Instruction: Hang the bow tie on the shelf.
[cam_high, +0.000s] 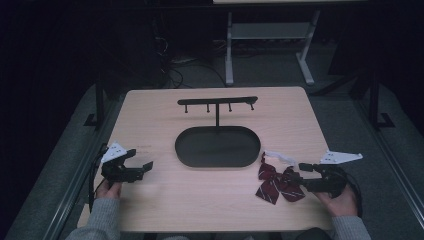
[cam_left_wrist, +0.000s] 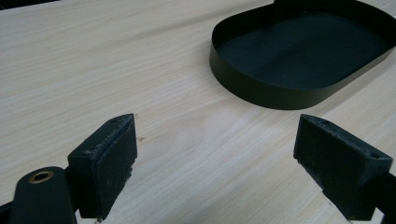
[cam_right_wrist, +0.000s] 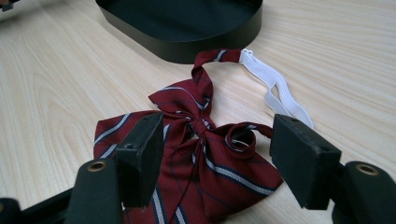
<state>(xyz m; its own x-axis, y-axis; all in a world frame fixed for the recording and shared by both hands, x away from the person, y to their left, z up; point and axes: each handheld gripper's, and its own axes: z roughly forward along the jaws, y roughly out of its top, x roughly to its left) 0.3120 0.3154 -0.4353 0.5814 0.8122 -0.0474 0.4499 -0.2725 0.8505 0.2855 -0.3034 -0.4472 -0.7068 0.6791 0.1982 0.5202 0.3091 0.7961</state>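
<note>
A dark red striped bow tie (cam_high: 276, 181) (cam_right_wrist: 205, 154) with a white elastic strap (cam_high: 280, 156) (cam_right_wrist: 275, 88) lies flat on the wooden table, right of centre. My right gripper (cam_high: 296, 172) (cam_right_wrist: 217, 154) is open, its jaws on either side of the bow and just above it, the pads clear of the cloth. A black stand has an oval tray base (cam_high: 185, 145) (cam_left_wrist: 261, 91) (cam_right_wrist: 210, 37) and a hook bar (cam_high: 217, 101) on a thin post. My left gripper (cam_high: 141, 159) (cam_left_wrist: 215, 158) rests at the table's left, open over bare wood.
Table edges run close behind both hands. Beyond the far edge the dark floor carries cables (cam_high: 172, 67) and a white desk frame (cam_high: 267, 35).
</note>
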